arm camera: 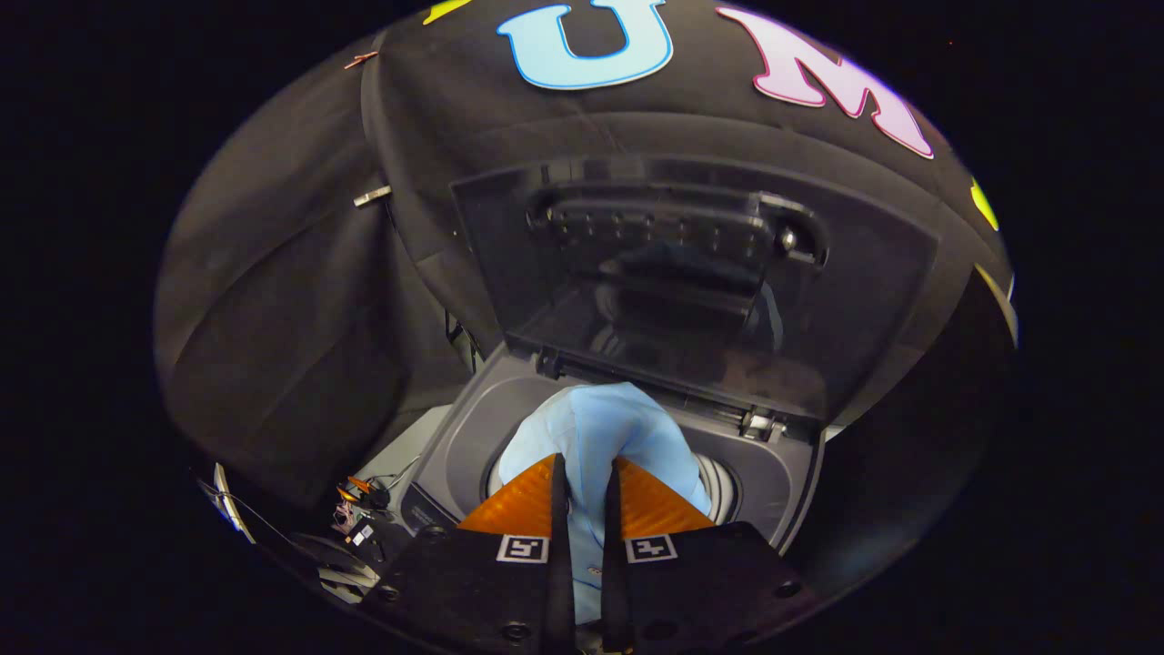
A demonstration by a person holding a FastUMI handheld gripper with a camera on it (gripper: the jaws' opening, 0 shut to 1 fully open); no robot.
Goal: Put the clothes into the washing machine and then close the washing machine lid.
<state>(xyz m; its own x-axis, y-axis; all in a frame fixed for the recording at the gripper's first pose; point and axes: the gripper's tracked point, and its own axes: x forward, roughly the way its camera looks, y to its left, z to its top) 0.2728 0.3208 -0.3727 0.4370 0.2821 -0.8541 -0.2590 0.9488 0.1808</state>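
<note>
1. The single view rides on the hand-held gripper (582,473) and looks forward along its two fingers, which rise from the near foot of the view, closed on a pale blue cloth garment (596,437).
2. It faces downward at a slant, into the round opening of a grey top-loading washing machine (473,437) just beyond the fingers.
3. It sits close above the machine; the raised dark translucent lid (691,273) stands on the far side, facing the lens.
4. Black cloth booth wall (273,300) closes the far, left and right sides.
</note>
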